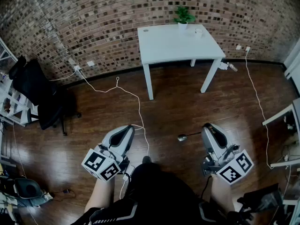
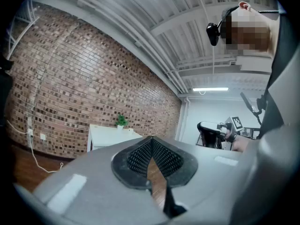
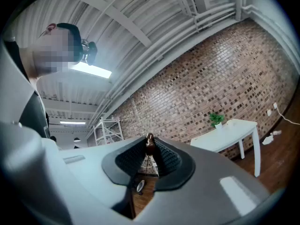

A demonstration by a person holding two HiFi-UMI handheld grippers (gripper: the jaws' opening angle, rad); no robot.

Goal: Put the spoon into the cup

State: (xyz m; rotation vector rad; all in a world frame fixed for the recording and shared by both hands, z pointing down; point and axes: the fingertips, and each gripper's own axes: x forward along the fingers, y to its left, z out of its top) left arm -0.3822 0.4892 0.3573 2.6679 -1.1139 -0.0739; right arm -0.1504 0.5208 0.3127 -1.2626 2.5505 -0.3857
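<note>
The spoon [image 1: 186, 136] sticks out sideways to the left from my right gripper [image 1: 205, 127], which is shut on its handle end. In the right gripper view the handle's brown tip is pinched between the pads and the bowl [image 3: 140, 185] hangs below. My left gripper [image 1: 127, 128] is shut, its pads meeting at the tip [image 2: 151, 142] with nothing between them. The cup [image 1: 198, 32] is a small white one standing on the white table [image 1: 168, 48], far ahead across the wooden floor. Both grippers are held low in front of the person's body, well short of the table.
A potted plant [image 1: 183, 17] stands on the table beside the cup. White cables [image 1: 136, 100] trail over the floor between me and the table. A black chair [image 1: 42, 97] and shelves are at the left, a desk edge [image 1: 281, 116] at the right. A brick wall lies behind.
</note>
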